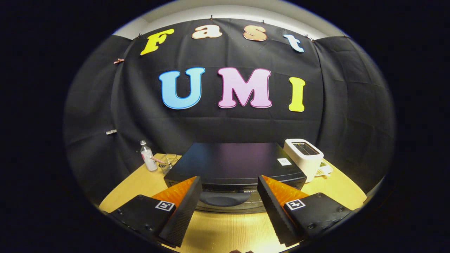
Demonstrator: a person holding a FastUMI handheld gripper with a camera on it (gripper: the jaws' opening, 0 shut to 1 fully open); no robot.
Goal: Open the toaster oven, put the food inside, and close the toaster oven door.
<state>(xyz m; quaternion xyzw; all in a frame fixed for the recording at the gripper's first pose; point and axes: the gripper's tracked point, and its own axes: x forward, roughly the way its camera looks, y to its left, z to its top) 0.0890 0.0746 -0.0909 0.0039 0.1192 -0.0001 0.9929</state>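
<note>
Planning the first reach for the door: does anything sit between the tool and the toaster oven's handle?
Nothing visible does. The tool is open, and the toaster oven's handle lies just ahead, between its fingers.

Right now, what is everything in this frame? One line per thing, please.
toaster oven: one, black, mid-table, door handle just ahead of the claw's fingers, door looks closed
toaster: one, white, right of the oven, touching or nearly so
bottle: one, clear with white cap, left of the oven
wire basket: one, clear-grey, between bottle and oven
table: one, light wood
claw: one, open, fingers apart either side of the oven handle, holding nothing
</note>
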